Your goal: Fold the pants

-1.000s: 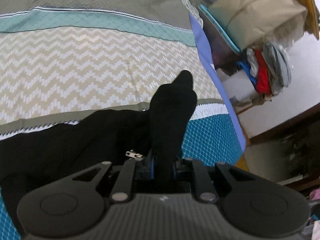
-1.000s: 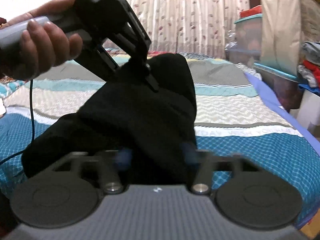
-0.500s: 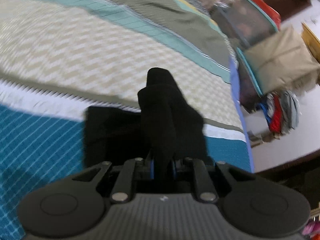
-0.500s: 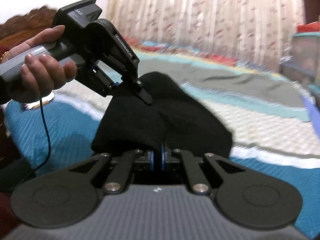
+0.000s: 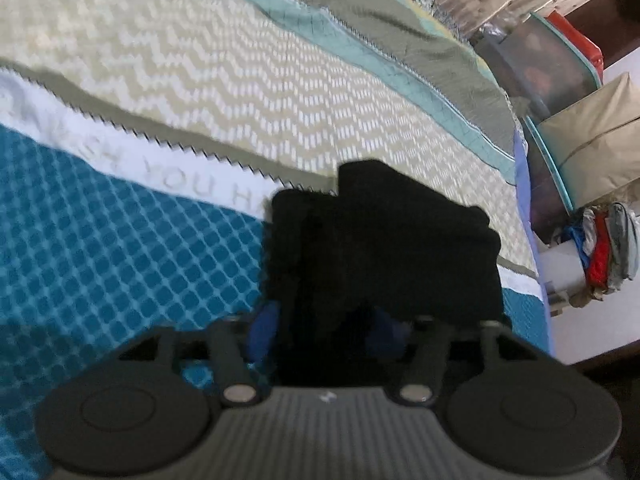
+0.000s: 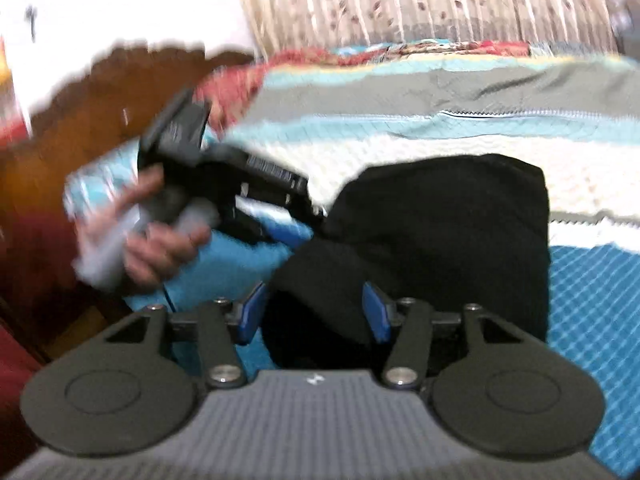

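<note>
On the bedspread (image 5: 168, 92), across its white lettered band: black pants (image 5: 384, 248) lie folded into 1 compact bundle.

We find both claws letting go: the left gripper (image 5: 326, 330) and the right gripper (image 6: 316, 312) each have their blue pads spreading, cloth lying between them but no longer pinched. We judge the pants soft, light and limp, liable to slump or unfold if dragged; any further hold belongs on a folded edge nearest the pads, through all layers. The bundle is near-square, so we cannot name a long axis; in the right view its rounded fold faces the curtain (image 6: 420, 0). A hand (image 6: 160, 240) carries the left tool beside it.
</note>
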`<control>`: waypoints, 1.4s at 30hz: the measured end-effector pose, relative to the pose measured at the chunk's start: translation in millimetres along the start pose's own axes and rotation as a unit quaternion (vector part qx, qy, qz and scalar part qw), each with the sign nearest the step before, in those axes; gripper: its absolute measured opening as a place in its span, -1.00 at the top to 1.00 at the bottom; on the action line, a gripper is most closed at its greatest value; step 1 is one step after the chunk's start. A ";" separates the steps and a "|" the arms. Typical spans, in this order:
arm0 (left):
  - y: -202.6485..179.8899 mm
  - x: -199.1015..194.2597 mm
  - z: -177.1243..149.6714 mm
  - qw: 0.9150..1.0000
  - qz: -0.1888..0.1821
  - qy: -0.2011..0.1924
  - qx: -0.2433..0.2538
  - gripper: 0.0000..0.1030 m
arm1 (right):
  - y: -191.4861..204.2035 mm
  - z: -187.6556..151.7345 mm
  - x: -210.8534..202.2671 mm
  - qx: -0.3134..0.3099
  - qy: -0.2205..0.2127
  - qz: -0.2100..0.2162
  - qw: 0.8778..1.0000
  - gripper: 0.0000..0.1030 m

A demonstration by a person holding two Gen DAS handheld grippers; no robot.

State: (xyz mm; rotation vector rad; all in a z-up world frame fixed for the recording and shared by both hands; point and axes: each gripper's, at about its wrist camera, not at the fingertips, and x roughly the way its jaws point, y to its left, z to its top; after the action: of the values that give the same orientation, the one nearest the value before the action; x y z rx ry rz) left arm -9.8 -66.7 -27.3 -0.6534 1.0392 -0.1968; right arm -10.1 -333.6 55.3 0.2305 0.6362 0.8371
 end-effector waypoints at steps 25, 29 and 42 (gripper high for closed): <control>-238.1 118.6 10.9 0.905 0.090 0.079 0.407 0.63 | -70.8 -49.7 -40.7 0.121 -0.001 -0.125 0.985 0.49; -233.8 114.8 15.4 0.909 0.100 0.054 0.400 0.77 | -67.9 -45.7 -35.7 0.112 -0.004 -0.123 0.986 0.73; -223.5 123.8 26.8 0.937 0.091 0.048 0.332 0.60 | -62.2 -65.9 -43.4 0.159 0.045 -0.116 0.979 0.78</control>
State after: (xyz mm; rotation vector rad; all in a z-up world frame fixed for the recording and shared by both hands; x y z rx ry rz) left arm 109.1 -289.0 22.0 0.0679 1.0372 -0.3973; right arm -33.4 -410.6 -4.9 0.4011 0.8643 0.5205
